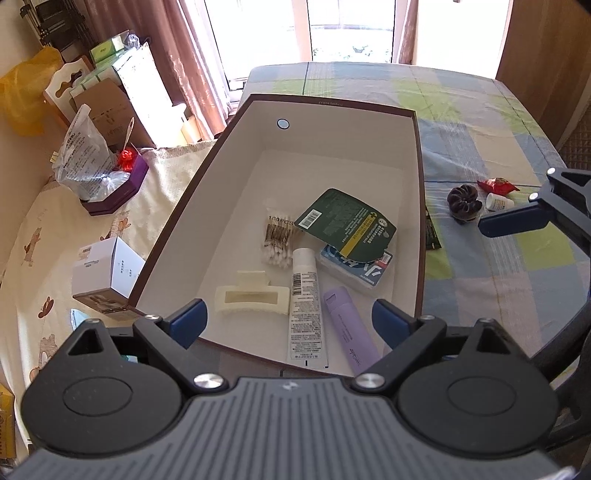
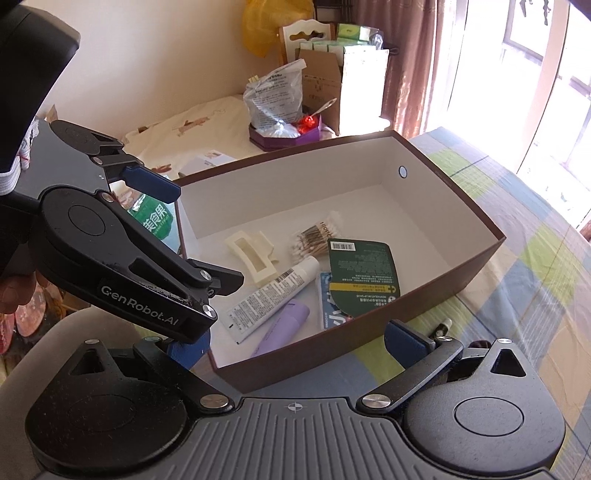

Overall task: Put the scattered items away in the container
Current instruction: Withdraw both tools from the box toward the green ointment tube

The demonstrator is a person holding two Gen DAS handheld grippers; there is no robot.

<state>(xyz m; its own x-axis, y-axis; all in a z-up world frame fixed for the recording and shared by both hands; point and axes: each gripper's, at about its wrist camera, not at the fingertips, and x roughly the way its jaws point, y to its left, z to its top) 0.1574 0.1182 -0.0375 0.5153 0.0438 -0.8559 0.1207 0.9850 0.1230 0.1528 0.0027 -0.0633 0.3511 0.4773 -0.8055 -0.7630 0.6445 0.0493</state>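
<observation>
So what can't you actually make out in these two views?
- Blue packet, both views: mostly covered by the green sachet.
- Dark item beside the box, left view: cut off by the box wall.
- Green bottle, right view: mostly hidden behind the left gripper.

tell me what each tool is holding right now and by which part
Nothing is held. The left tool is open and empty above the box; the right tool is open too, with nothing between its fingers.

A home, likely a bedroom: a checked bedsheet [image 1: 480, 122], brown curtains [image 1: 192, 55] by a bright window [image 1: 347, 26], and toiletries in a box [image 1: 236, 122].
</observation>
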